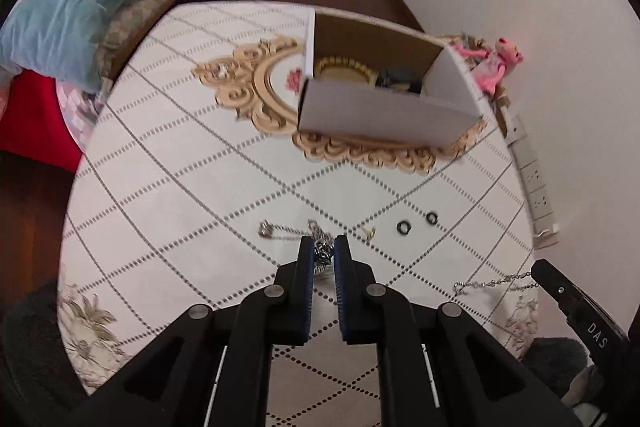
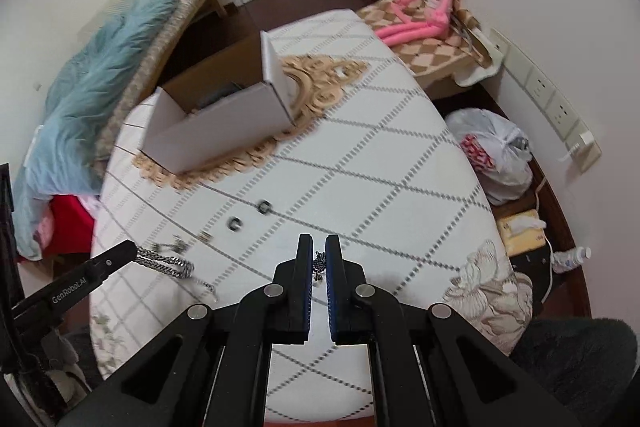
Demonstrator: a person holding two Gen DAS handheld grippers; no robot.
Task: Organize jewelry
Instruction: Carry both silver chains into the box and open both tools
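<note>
Looking through the left wrist cam, the left gripper (image 1: 323,247) is clamping down on a chunky silver chain (image 1: 322,254), pinched between its blue pads, pointing steeply down at the table (image 1: 192,155). Only this view is showing inside the white cardboard box (image 1: 384,95) at 12 o'clock, where something dark and something gold are sitting, hard to make out. A thin bracelet (image 1: 494,283) is dangling from the right gripper's tip at 3 o'clock.

Over on the right wrist cam, the right gripper (image 2: 319,255) is squeezing nearly closed on a small dark pendant (image 2: 319,265), also tilting steeply downward. Only here is the plastic bag (image 2: 496,151) showing at 2 o'clock, while two dark rings (image 2: 248,215) are lying at 11 o'clock.
</note>
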